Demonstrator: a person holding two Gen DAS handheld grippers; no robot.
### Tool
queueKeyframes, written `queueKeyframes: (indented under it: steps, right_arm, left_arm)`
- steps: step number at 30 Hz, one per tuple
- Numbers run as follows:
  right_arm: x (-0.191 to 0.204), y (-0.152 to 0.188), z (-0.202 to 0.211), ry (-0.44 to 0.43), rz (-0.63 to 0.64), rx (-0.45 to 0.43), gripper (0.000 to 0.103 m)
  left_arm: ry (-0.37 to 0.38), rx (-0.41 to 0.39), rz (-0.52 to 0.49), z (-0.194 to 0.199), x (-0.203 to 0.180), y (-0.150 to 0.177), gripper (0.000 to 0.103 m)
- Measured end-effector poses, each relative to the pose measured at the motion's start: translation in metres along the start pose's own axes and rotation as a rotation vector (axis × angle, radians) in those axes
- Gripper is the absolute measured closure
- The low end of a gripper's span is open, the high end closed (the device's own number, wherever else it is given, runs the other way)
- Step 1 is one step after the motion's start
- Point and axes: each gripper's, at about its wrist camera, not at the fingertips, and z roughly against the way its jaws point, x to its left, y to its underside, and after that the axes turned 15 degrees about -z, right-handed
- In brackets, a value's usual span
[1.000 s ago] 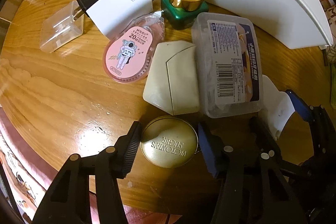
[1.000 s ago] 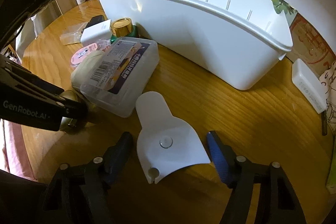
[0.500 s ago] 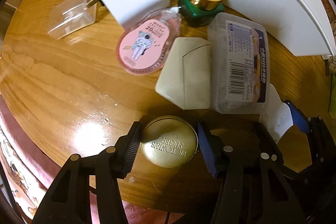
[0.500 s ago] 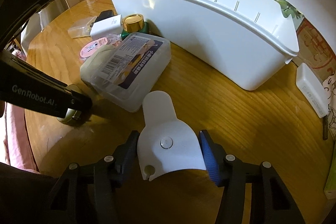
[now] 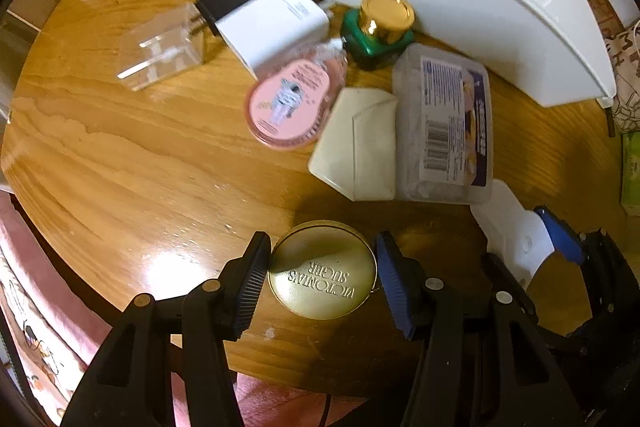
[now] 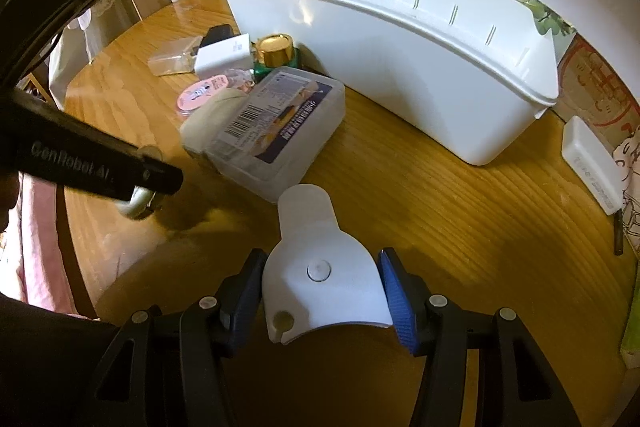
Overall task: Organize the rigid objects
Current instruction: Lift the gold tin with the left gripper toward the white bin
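The left tool (image 5: 322,269) is closed on a round gold tin (image 5: 322,270), one pad on each side of its rim, at a narrow opening. In the right wrist view the tin hangs a little above the surface (image 5: 120,155), so I judge it is lifted. The tin looks like metal: stiff, light, with a smooth curved wall that may slip. The hold across its widest part is the safe one, because off-centre pads would squeeze it out.

The right tool (image 6: 322,283) holds a white plastic scoop-shaped piece (image 6: 320,267), with the pads on the two side edges of its wide end; the jaws are about half open. This piece looks thin and light, and I think it can bend a little if pressed hard. Whether it is already off the surface I cannot tell.

Beyond the tools lies a group of things close together: a clear plastic box with a barcode label (image 5: 444,127), a cream case (image 5: 356,143) touching it, a pink correction tape (image 5: 288,107), a white charger (image 5: 272,23), a green bottle with gold cap (image 5: 380,27) and a clear small box (image 5: 160,55). Behind them stands the white bin (image 6: 400,67), probably where the things go.
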Motion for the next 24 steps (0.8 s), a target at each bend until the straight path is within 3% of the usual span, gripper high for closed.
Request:
queueKeyframes:
  steps: [14,24]
  right_arm:
    - [0.005,-0.006,0.05,-0.005,0.001,-0.078,0.046]
    - [0.01,-0.028,0.083,-0.015,0.043,-0.177,0.046]
  left_arm:
    - [-0.061,-0.096,-0.048,0.062,0.022,0.004,0.045]
    - [-0.124,-0.209,-0.109,0.103,0.008,-0.025,0.045]
